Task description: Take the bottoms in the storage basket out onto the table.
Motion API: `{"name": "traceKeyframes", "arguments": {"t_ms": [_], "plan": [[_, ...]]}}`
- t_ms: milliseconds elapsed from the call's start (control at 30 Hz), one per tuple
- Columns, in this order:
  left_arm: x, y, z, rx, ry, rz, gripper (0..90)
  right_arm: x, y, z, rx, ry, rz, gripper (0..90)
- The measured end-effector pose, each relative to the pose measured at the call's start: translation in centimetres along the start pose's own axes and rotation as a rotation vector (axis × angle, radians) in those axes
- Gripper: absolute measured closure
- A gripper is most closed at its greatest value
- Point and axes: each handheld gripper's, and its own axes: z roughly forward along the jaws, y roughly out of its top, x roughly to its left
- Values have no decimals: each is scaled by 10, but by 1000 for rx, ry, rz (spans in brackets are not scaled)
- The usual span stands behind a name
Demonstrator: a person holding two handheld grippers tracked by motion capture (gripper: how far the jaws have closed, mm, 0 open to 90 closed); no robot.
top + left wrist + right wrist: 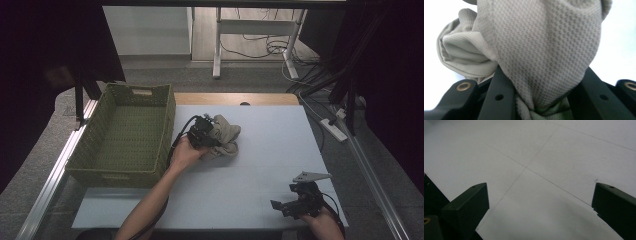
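A crumpled beige cloth (226, 135) lies near the middle of the pale blue table mat, just right of the basket. My left gripper (209, 134) is shut on the cloth, and in the left gripper view the woven fabric (544, 50) bunches between both black jaws. Over the mat's front right corner my right gripper (284, 206) stands open. In the right gripper view its fingertips (471, 200) are spread wide with bare mat between them.
A green woven basket (169, 120) with nothing in it stands at the left of the mat (280, 145). A wooden table edge (235, 98) runs behind the mat. Cables and a power strip (334, 127) lie on the floor at the right.
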Motion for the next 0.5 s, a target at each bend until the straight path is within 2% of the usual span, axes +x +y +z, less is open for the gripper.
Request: {"name": "traceKeyframes", "arguments": {"t_ms": [300,500], "plan": [[5,-8,10,23,-17,-20,678,0,0,1,7,-4,-3,10],[7,-13,19,29,-27,-18,647,0,0,1,8,-3,-2,10]]}}
